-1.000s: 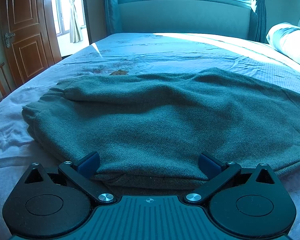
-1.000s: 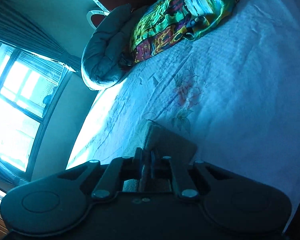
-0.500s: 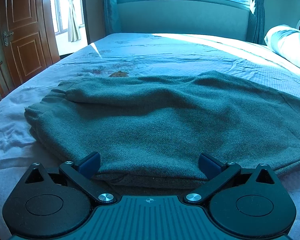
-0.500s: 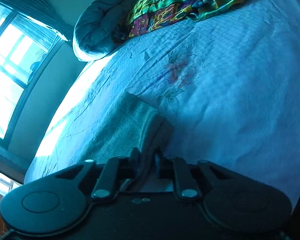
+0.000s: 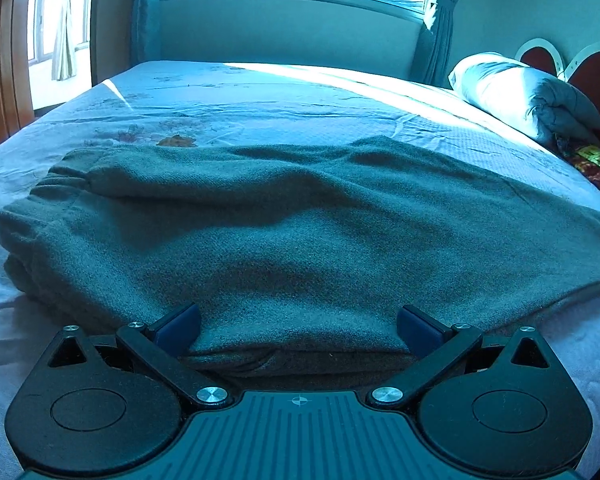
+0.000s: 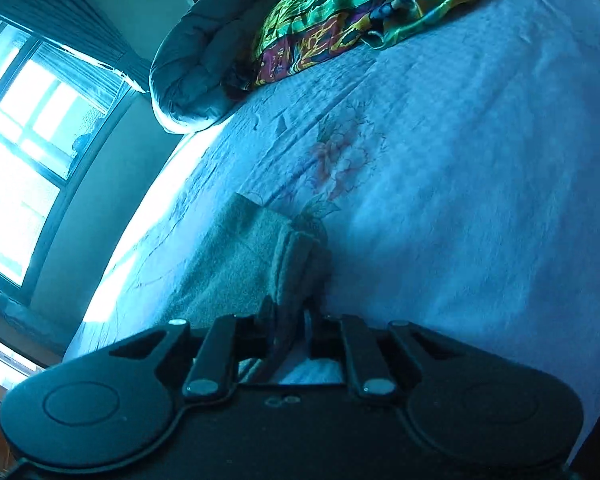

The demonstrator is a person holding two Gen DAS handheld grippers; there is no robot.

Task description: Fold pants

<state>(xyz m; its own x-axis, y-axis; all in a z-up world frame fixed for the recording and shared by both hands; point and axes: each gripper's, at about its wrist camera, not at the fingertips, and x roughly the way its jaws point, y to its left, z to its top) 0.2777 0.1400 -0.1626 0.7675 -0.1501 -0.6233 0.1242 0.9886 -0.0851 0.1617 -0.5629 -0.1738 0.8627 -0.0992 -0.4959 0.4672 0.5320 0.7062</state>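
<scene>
Two grippers are working the grey pants (image 5: 300,224), which are lying folded lengthwise across the bed (image 5: 284,100). At the left end, the left gripper (image 5: 298,330) is sitting with its jaws spread wide, the thick near edge of the cloth bulging between the blue pads (image 5: 178,328) without being squeezed. Further right, the right gripper (image 6: 290,320) is pinching the leg cuffs (image 6: 296,252) between pressed-together jaws, low over the sheet. Judging by this, the crosswise fold is just beginning; next, the cuffs probably need lifting and carrying toward the waistband (image 5: 60,180), while the left gripper is closing on or steadying its edge.
</scene>
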